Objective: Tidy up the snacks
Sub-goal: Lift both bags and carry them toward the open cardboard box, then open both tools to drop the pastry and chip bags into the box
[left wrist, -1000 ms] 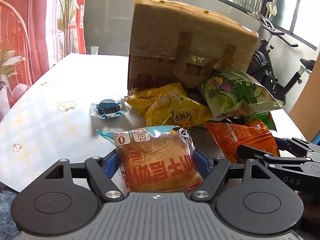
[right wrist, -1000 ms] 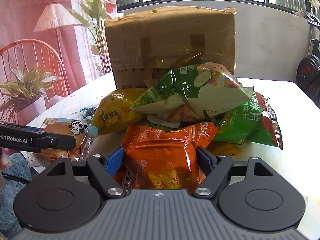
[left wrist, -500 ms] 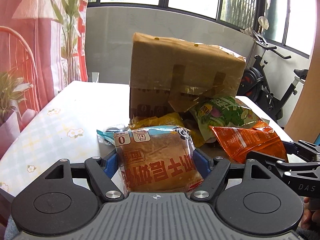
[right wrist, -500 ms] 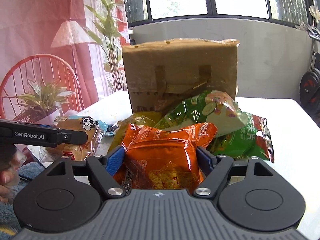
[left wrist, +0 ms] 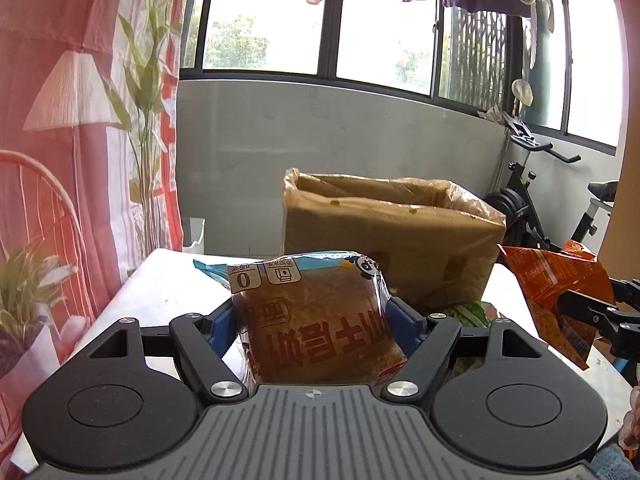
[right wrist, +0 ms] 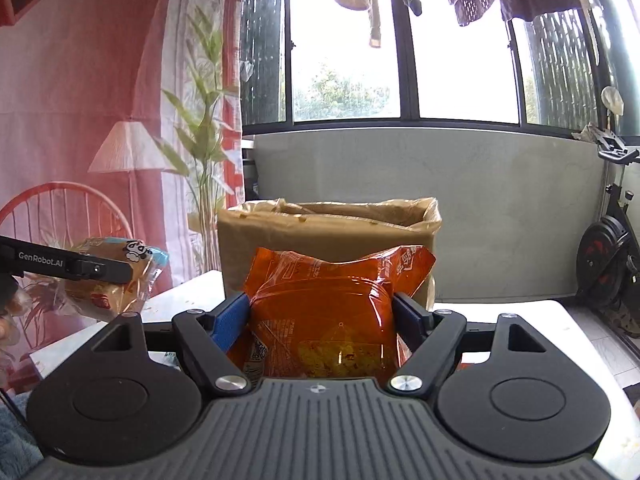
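I've got the bread pack [left wrist: 316, 320] pinched in the left gripper [left wrist: 310, 320], blue pads pressed into both sides of the wrapper, brown loaf w/ red lettering upside down toward the cam and a blue strip along the top edge. It's held up in the air, above the near edge of the white table [left wrist: 168, 284]. From the right wrist cam the same pack [right wrist: 112, 280] shows off to the left, clamped by the left gripper's black finger w/ "GenRobot.AI" on it [right wrist: 66, 264].

Right gripper [right wrist: 320, 320] is clamped on the orange chip bag [right wrist: 320, 312], fingers squeezing it at mid-height, crinkled top flaring up above the pads. Also lifted off the table. In the left cam that bag [left wrist: 556, 280] sits at the right edge, gripped by the right gripper's dark fingers [left wrist: 588, 308].

Behind both packs stands the cardboard box [right wrist: 328, 236] on the table, open top, lined w/ a clear plastic sheet that folds over the rim. Both held snacks are in front of the box, not over its opening. Low in the left cam, just right of the bread, a bit of a green snack bag [left wrist: 468, 314] peeks out at the base of the box; can't tell more.

Bkgd: grey half-wall under big windows, laundry hanging up top, exercise bike [left wrist: 532, 208] at right, tall plant [right wrist: 204, 152] and pink curtain at left.
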